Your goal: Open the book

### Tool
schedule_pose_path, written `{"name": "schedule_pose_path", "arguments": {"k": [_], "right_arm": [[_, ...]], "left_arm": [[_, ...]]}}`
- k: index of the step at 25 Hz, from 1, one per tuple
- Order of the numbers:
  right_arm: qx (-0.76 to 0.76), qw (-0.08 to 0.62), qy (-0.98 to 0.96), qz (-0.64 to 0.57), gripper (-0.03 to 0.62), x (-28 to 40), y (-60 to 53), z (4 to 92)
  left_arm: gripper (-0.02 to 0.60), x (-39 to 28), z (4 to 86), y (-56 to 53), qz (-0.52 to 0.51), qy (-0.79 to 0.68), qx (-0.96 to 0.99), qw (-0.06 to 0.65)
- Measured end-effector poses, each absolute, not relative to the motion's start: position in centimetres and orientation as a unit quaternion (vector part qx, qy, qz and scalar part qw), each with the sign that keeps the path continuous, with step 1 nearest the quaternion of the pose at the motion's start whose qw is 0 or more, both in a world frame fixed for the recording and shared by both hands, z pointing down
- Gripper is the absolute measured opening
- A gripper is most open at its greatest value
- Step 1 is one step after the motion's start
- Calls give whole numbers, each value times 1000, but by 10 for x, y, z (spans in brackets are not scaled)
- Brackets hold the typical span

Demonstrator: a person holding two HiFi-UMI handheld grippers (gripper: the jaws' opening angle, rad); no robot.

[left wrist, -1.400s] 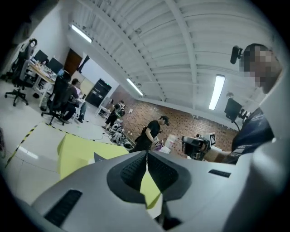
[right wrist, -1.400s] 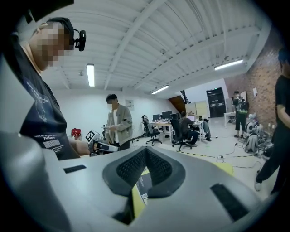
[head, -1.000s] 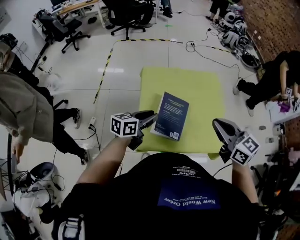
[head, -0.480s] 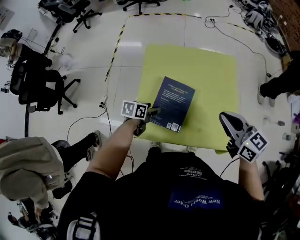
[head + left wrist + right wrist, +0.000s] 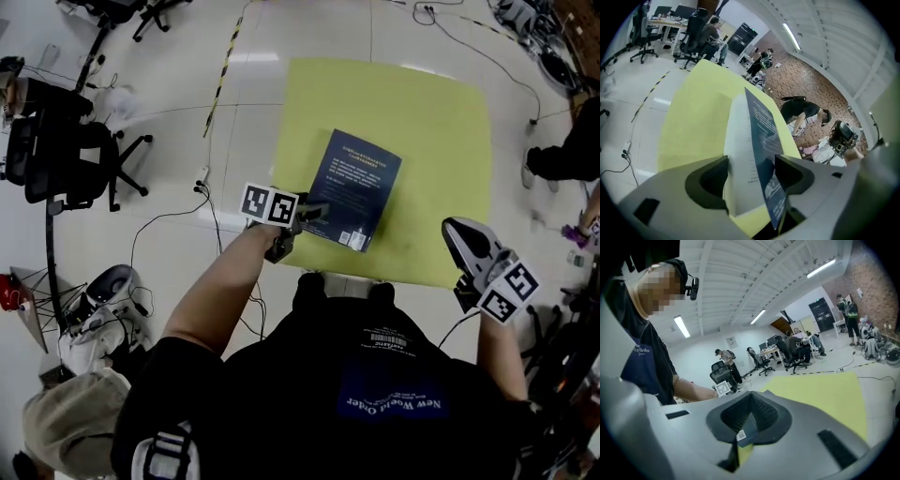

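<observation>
Lowered to the book [image 5: 361,178], left gripper [image 5: 317,210] just spread its jaws astride the part-hidden corner; right gripper [image 5: 457,234] jaws together.

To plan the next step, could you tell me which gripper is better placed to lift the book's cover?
Left. The left gripper is at the book's corner; its jaws have just been opening, with its edge between them. The right gripper is well aside.

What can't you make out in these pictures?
- Head view: the print on the book is too small to read.
- Head view: the left hand-held gripper covers the book's near corner.
- Right gripper view: the right hand-held gripper hides most of the book behind its own shut jaws.
</observation>
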State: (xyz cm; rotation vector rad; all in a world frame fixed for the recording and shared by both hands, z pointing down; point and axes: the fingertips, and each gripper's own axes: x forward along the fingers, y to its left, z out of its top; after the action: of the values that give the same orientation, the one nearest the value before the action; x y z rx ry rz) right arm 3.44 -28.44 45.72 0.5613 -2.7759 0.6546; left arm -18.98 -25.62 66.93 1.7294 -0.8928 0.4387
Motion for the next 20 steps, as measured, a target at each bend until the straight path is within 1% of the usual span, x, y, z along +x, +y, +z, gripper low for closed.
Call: {"name": "schedule_pose_path", "arguments": {"k": [3,8,10,13,18,20], "right_arm": [[186,118,-949,224,-14,25,-283,457],[182,123,-950,224,-14,20,-283,458],[182,128,-949,225,-14,19,-283,461],[184,135,-947,228,-14,19,-284,465],[189,139,-944,232,-14,24,-285,469],[189,140,-943,234,-14,27,-284,471]], "left_arm": [[300,-192,658,-256,144,-362,736,554],[299,-200,635,-258,12,-324,736,594],[299,-201,638,-258,-3,-327,728,603],[299,-201,655,-256,35,-345,716,606],[299,-194,685,-256,170,-372,708,576],[298,-193,693,-255,203,-376,702,569]]}}
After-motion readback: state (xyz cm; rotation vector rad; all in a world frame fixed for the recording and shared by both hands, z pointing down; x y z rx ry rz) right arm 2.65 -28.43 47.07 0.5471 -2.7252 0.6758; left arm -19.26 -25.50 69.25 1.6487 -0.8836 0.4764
